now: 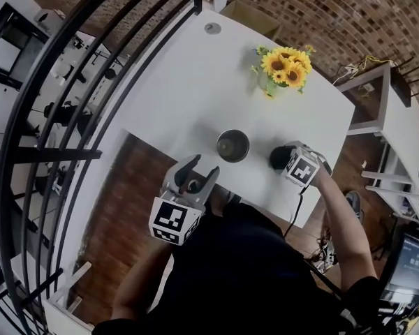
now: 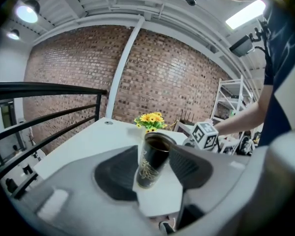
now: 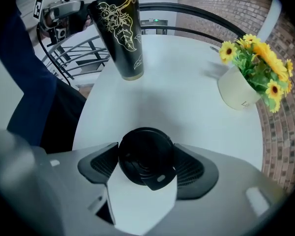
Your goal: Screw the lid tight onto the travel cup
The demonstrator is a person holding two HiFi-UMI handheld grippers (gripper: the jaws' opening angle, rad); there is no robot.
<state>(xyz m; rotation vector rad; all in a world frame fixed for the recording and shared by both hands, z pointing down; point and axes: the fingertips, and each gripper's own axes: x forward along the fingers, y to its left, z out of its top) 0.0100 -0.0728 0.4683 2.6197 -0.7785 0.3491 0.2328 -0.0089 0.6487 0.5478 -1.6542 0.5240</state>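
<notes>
We're pinching the light, stiff, slick round black plastic lid point(image 3: 146, 156) by its rim in the right gripper point(image 3: 147, 167), right of the tippable black gold-patterned travel cup point(image 1: 232, 146) mid white table point(image 1: 195, 82), left gripper point(image 2: 152, 170) hanging released.

In head view the right gripper point(image 1: 288, 159) half-hides the lid point(image 1: 276, 157).

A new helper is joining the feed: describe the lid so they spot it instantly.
On the white table, look just right of the open black travel cup. The lid lies flat there between the pads of the right gripper. It is the only low, round, all-black disc; the cup is tall with gold drawings, the sunflower vase pale.
</notes>
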